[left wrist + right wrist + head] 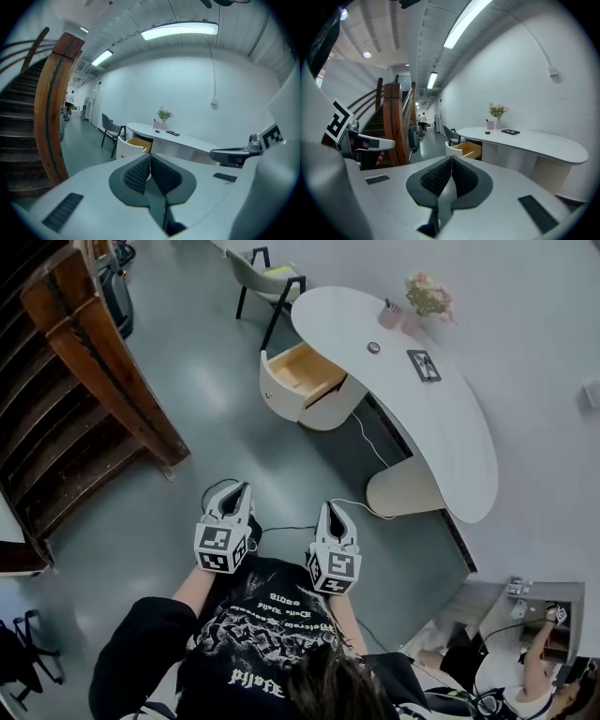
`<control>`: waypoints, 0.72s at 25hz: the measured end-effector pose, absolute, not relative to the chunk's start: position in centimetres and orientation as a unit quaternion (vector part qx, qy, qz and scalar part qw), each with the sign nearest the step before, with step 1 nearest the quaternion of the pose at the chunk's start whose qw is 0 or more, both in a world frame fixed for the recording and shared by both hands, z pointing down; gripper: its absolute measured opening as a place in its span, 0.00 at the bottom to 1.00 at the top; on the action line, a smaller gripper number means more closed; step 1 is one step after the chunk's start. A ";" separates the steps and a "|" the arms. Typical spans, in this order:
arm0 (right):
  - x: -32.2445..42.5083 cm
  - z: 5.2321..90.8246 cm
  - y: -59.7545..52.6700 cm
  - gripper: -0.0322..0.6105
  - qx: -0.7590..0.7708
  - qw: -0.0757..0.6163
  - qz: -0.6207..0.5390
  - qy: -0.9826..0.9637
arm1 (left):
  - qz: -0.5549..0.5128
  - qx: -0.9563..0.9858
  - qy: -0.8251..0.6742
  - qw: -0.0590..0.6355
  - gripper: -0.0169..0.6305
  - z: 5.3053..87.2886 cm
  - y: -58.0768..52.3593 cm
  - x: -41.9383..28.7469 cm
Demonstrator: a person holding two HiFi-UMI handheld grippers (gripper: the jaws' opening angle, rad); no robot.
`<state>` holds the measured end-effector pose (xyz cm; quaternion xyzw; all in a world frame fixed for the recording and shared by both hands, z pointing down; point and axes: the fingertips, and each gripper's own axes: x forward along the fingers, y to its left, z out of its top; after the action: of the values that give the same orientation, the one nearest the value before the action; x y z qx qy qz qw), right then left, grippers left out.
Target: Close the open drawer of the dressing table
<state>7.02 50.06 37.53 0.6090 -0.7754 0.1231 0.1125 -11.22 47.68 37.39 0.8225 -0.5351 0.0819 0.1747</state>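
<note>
Head view: left gripper [238,491] and right gripper [334,512], side by side near the bottom centre, both pointing away across the grey floor [216,437]. White dressing table [450,427] with curved top, far right. Drawer [302,371] at the table's far left end, pulled out, pale wood interior bare, white front facing left, well apart from both grippers. Chair [267,277] just beyond the drawer. On the tabletop: vase of flowers [427,296], pink cup [390,313], black tray [424,365]. White cable [367,444] trailing on the floor beside the table. Wooden staircase [84,381], far left. Left gripper view: tongs pressed together, ribbed pads meeting, nothing between them; the open drawer shows above the tips, far off, with the chair to its left and the staircase at the left edge; strip light [180,30] overhead. Right gripper view: tongs likewise pressed together and empty; the drawer stands open just right of the tips' line, far off, the dressing table stretching to the right.
</note>
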 end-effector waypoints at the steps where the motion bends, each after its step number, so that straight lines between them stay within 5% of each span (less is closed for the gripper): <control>1: 7.2 37.5 49.5 0.09 0.612 0.114 0.124 -0.773 | 0.082 0.824 -0.533 0.175 0.06 37.4 47.0 -11.2; 18: 5.5 39.5 35.8 0.09 0.609 0.147 0.154 -0.764 | 0.107 0.842 -0.492 0.194 0.06 39.8 31.8 -11.5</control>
<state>5.49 35.76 39.50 0.6094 -0.7638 0.1540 0.1466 -11.45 31.81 39.80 0.8420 -0.4919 0.1069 0.1940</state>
